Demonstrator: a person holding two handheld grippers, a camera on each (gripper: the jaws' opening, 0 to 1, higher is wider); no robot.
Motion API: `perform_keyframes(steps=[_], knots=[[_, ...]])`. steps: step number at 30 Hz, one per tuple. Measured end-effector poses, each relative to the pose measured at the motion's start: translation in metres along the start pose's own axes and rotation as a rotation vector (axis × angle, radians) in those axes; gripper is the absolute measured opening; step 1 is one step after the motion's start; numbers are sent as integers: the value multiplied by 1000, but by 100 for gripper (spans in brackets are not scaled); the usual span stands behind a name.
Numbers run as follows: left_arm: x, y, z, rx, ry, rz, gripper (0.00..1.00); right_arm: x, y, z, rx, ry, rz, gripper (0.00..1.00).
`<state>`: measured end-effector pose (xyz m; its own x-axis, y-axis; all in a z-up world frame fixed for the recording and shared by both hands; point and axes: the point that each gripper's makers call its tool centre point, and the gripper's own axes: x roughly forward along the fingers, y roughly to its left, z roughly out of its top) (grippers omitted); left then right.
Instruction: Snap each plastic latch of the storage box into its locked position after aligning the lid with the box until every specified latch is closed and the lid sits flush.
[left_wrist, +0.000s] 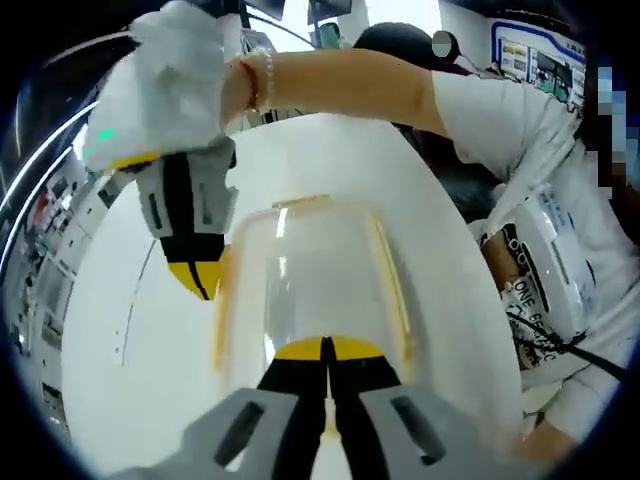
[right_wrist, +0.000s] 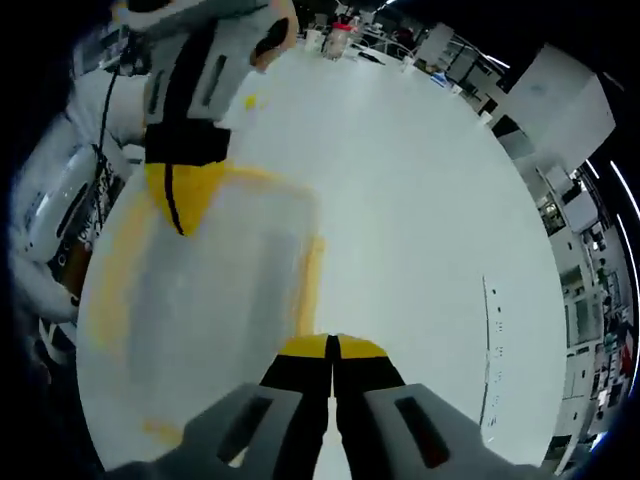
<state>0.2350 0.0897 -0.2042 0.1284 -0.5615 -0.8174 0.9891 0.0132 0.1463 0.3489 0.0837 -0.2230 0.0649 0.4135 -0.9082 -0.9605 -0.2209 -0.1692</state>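
A clear storage box (left_wrist: 310, 280) with yellow latches lies on the white table (left_wrist: 110, 340). My left gripper (left_wrist: 326, 346) is shut, its yellow tips against the box's near end. A yellow latch strip (left_wrist: 395, 290) runs along the box's right side. My right gripper (left_wrist: 202, 280), held by a white-gloved hand (left_wrist: 165, 80), touches the box's left side. In the right gripper view the box (right_wrist: 210, 290) is blurred. There my right gripper (right_wrist: 332, 346) is shut at the box's near edge beside a yellow latch (right_wrist: 310, 275). The left gripper (right_wrist: 178, 215) presses on the box's far end.
A person in a white shirt (left_wrist: 540, 150) leans over the table's far side, one arm reaching across. The white table (right_wrist: 430, 200) stretches wide to the right of the box. Jars (right_wrist: 335, 40) stand at its far end. A white cabinet (right_wrist: 560, 110) and shelving lie beyond.
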Motion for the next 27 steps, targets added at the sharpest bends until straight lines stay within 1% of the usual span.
perform_keyframes(steps=[1, 2, 3, 4, 5, 6, 8, 9, 10, 11, 13, 15, 16, 19, 22, 25, 27], knots=[[1, 1, 1, 5, 27, -1, 0, 2, 1, 1, -15, 24, 37, 0], [1, 1, 1, 2, 44, -3, 0, 3, 1, 0, 8, 40, 48, 0], [2, 3, 1, -7, 77, -3, 0, 5, 2, 2, 26, 51, 89, 0], [2, 3, 2, -4, 90, -3, 0, 6, 3, 3, 40, 48, 111, 0], [4, 3, 2, -2, 100, -1, 0, 9, 2, 3, 72, 61, 136, 0], [4, 4, 2, -5, 109, 0, 0, 11, 1, 2, 81, 77, 161, 0], [4, 5, 1, -8, 121, 2, 0, 18, 0, 1, 70, 107, 205, 0], [4, 5, 1, -10, 126, 2, 0, 23, 1, -2, 64, 146, 226, 0], [4, 5, 0, -10, 129, 2, 0, 26, 1, -3, 85, 160, 228, 0], [4, 6, 0, -14, 134, 4, 0, 30, 1, -3, 105, 178, 259, 0], [4, 5, 0, -5, 144, 10, 0, 29, 4, -3, 126, 174, 301, 0], [4, 5, 0, 8, 165, 15, 0, 29, 7, -3, 134, 181, 327, 0], [4, 5, 0, 10, 176, 16, 0, 30, 9, -3, 145, 187, 351, 0], [4, 6, 1, 28, 201, 22, 0, 29, 11, -4, 163, 202, 387, 0], [4, 6, 3, 36, 220, 27, 0, 27, 14, -4, 171, 217, 396, 0], [4, 6, 0, 26, 227, 27, 0, 28, 15, -4, 177, 226, 405, 0], [3, 10, -2, 24, 229, 25, 0, 29, 10, -2, 183, 228, 416, 0]])
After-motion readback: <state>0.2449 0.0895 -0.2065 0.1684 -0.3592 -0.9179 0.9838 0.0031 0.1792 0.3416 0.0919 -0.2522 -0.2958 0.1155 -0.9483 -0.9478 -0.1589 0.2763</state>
